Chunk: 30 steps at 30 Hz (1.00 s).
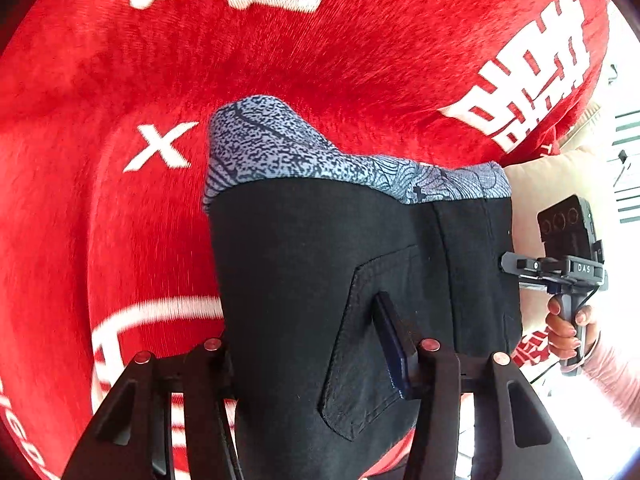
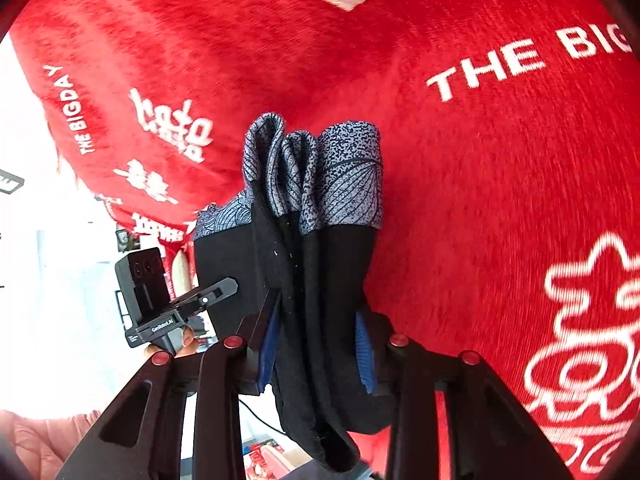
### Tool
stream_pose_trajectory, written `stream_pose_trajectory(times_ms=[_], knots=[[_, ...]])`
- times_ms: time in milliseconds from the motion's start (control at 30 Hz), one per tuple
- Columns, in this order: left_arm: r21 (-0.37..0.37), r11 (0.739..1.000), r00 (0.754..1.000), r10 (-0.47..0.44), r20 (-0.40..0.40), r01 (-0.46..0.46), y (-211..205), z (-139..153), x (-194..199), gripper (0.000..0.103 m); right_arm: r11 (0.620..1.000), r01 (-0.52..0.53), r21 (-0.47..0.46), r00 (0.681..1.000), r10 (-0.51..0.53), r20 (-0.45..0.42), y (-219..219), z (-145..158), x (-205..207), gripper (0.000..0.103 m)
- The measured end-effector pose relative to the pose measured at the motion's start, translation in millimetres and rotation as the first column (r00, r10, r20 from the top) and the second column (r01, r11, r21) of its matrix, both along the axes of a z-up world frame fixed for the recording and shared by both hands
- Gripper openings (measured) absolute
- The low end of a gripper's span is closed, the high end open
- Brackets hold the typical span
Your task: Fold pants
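Black fabric pants with a blue-grey patterned waistband (image 1: 360,264) hang in air above a red plush cloth with white lettering (image 1: 100,208), pinched by left tool (image 1: 316,360) and right tool (image 2: 316,344). Risk: bunched layers slipping out, folding crooked. Legs below cut off; surface unseen

Each wrist view looks forward along its own fingers, close onto the black pants (image 1: 320,280) over the red cloth (image 1: 100,200), the left seeing their flat side, the right their bunched edge (image 2: 316,240); both share these.
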State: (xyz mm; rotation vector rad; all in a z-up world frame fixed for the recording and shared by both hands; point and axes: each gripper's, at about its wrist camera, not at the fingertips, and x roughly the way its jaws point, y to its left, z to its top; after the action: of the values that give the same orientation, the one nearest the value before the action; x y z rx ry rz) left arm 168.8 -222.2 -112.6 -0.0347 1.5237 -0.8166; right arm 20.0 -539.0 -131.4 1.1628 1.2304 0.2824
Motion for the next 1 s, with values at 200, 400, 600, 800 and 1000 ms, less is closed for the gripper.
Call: stream_pose_trajectory(times_ms=[200, 400, 600, 800, 1000], knots=[[-0.003, 1.000, 0.999, 0.028, 0.020, -0.028, 23, 29, -34, 0.054, 1.000, -0.013, 0.010, 0.999, 0.013, 0.029, 19, 26, -29, 0.036], [0.016, 1.000, 1.000, 0.010, 0.018, -0.011, 45, 26, -62, 0.054, 1.000, 0.012, -0.003, 1.000, -0.012, 0.025, 50, 25, -64, 0.036], [0.048, 0.999, 0.999, 0.005, 0.033, -0.007, 67, 4, -81, 0.054, 0.998, 0.004, -0.056, 1.000, -0.005, -0.019, 79, 8, -75, 0.036], [0.118, 0.987, 0.992, 0.098, 0.083, -0.107, 94, -18, -86, 0.074, 0.972, -0.044, -0.231, 0.995, 0.021, -0.101, 95, -7, -75, 0.051], [0.202, 0.956, 0.956, 0.159, 0.248, -0.211, 114, 22, -76, 0.074, 0.885, 0.005, -0.465, 0.981, -0.094, -0.169, 92, 25, -83, 0.044]])
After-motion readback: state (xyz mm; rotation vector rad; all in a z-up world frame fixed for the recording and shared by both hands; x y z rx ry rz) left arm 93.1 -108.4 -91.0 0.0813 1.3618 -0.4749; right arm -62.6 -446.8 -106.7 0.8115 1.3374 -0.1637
